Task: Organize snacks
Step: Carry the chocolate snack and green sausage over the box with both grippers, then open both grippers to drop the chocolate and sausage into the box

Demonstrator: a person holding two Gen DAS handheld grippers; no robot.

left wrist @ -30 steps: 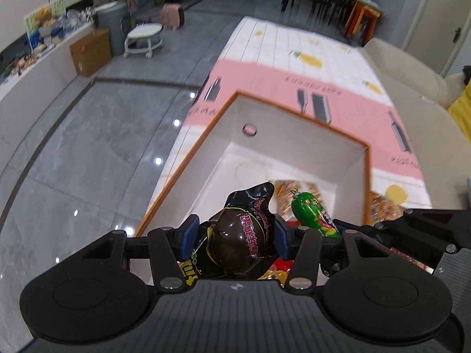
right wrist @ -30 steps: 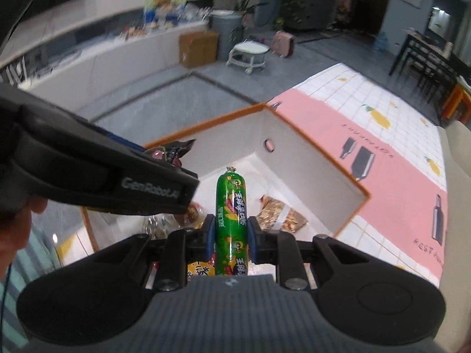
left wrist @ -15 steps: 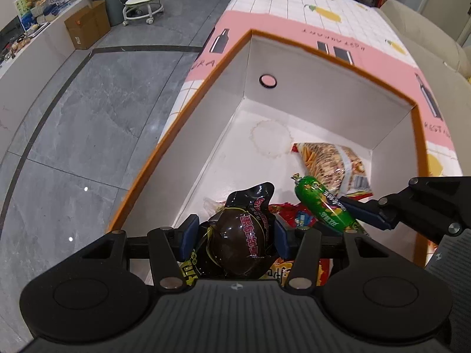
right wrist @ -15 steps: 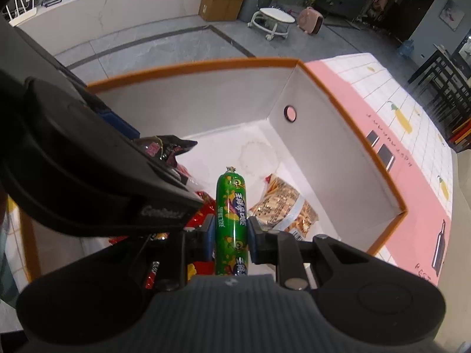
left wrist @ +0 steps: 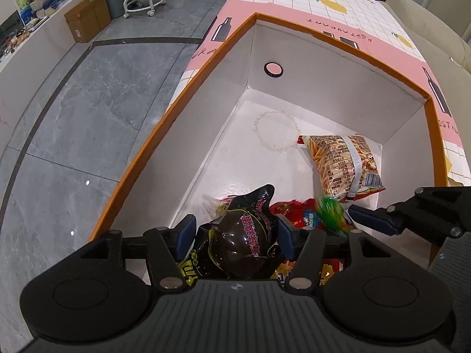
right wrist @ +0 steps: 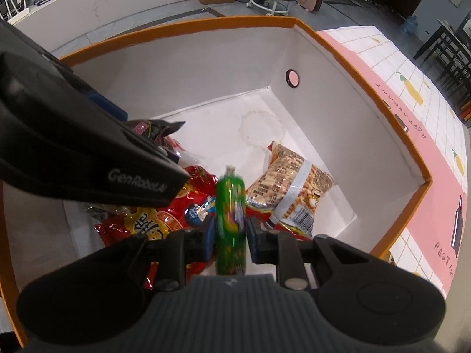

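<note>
Both grippers hang over an orange-rimmed white box (left wrist: 188,94) (right wrist: 406,135). My left gripper (left wrist: 234,235) is shut on a dark brown snack pouch (left wrist: 241,244), low inside the box's near end. My right gripper (right wrist: 229,235) has its jaws parted a little around a green sausage stick (right wrist: 231,214), which looks motion-blurred and loose between them; it shows blurred in the left wrist view (left wrist: 331,211). On the box floor lie a pack of fries-like sticks (left wrist: 344,161) (right wrist: 297,191) and red snack bags (right wrist: 176,214) (left wrist: 294,209).
The box stands on a pink and white tablecloth (left wrist: 323,6) (right wrist: 426,158). Grey tiled floor (left wrist: 73,123) lies left of the table. A beige sofa (left wrist: 426,20) is at the far right. The left gripper's body (right wrist: 88,153) crosses the right wrist view.
Both grippers have dropped lower into the box. My right gripper's jaws have spread slightly and the green sausage stick is slipping, now blurred. My left gripper still holds the brown pouch.
</note>
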